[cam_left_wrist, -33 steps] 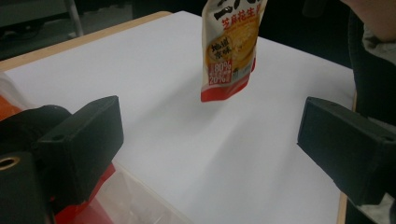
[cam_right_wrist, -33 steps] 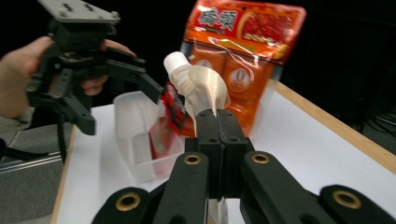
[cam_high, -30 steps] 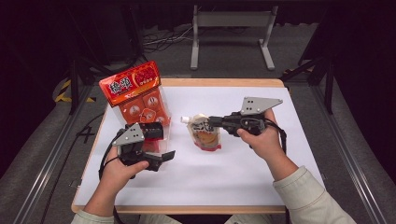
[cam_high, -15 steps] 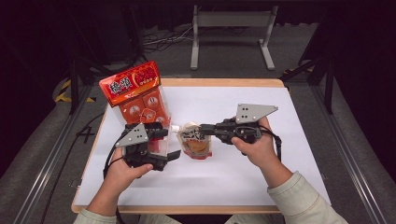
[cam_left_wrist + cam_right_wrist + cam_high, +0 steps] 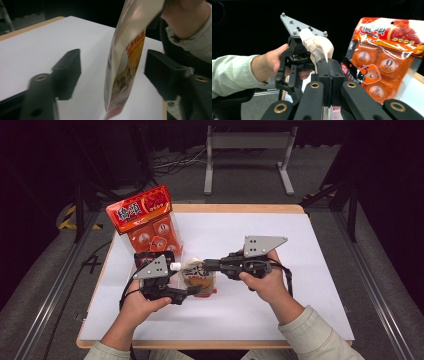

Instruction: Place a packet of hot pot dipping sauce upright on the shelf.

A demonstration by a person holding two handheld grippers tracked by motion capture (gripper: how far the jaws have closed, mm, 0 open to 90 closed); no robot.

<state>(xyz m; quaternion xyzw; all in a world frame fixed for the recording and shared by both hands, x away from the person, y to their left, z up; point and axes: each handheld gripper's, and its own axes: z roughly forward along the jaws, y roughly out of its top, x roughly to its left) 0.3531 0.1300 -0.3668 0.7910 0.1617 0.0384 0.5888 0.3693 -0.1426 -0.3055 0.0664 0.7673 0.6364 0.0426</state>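
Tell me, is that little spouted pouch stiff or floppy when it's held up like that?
Probably floppy: the pouch hangs thin and slightly curved from the right gripper, which is clamped near its white spout. Its glossy film looks slippery, so a light pinch may slide. It seems light, as one pinch carries it. The left gripper has been closing around its lower end, not yet touching.

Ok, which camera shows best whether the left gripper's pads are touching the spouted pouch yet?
The left gripper view: the pouch hangs edge-on between the left gripper, a gap either side, jaws just closing. The high view shows its printed face, bottom covered. The right gripper view shows its white spout above the right gripper.
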